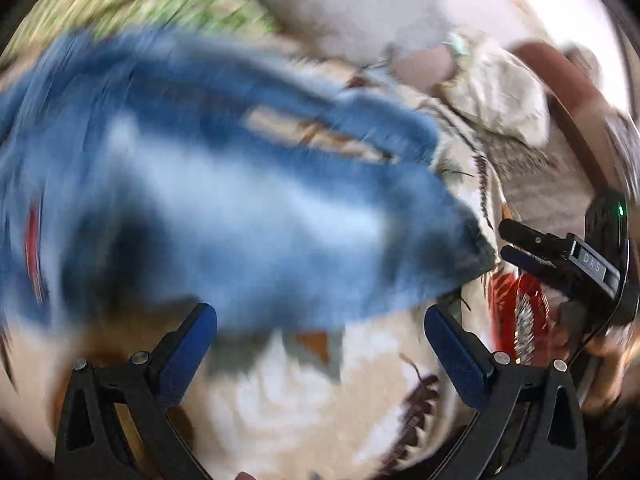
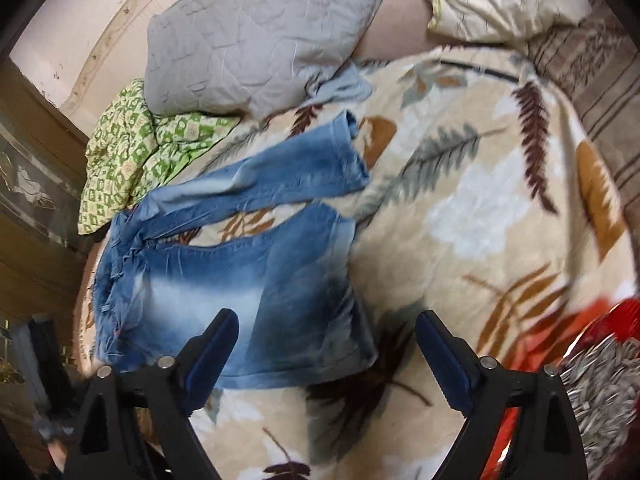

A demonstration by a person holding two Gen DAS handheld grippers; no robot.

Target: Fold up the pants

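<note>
Fingers on both grippers, left gripper (image 1: 320,344) and right gripper (image 2: 328,344), gape empty, so pinch one jeans (image 2: 248,288) leg hem and lay it squarely over the other.

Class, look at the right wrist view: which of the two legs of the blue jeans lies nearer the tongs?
The wider, faded denim leg, spread just ahead of the fingertips; the narrower leg lies beyond it, toward the grey pillow.

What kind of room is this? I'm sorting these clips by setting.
Most likely a bedroom: the jeans lie on a bed covered by a leaf-print blanket, with a grey pillow against the wall.
</note>
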